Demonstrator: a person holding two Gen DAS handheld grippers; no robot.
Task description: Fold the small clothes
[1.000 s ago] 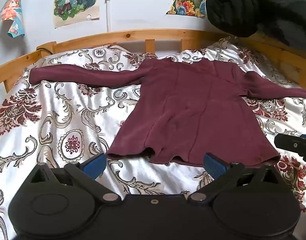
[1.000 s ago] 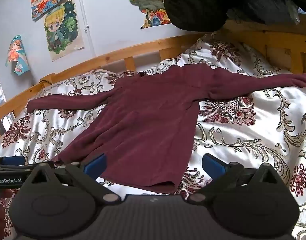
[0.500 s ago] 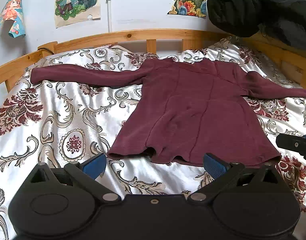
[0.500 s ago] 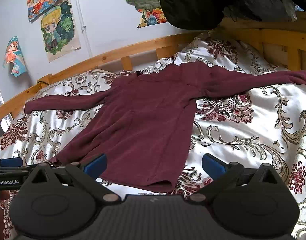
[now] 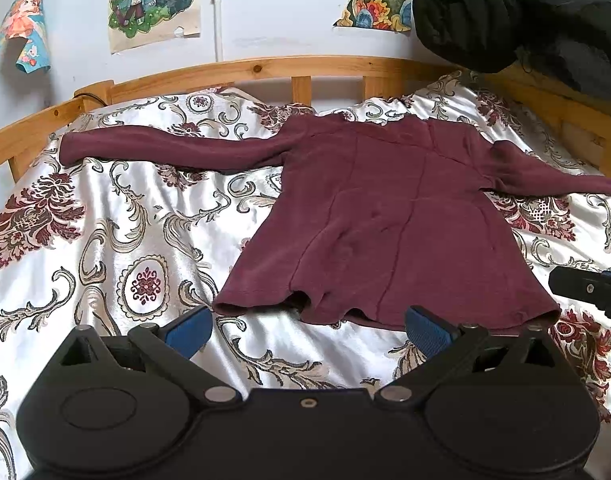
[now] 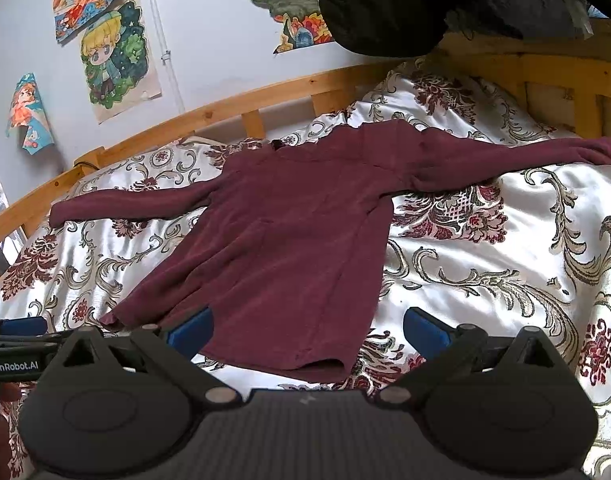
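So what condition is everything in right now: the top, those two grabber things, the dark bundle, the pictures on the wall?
Maroon top: spread flat on the bedspread, both sleeves out, unfolded.
Left gripper: jaws open, empty, just short of the hem.
Right gripper: jaws open, empty, over the hem's right corner.
Black quilted bundle: heaped on the bed rail.
Posters: stuck on the wall, edges curling.
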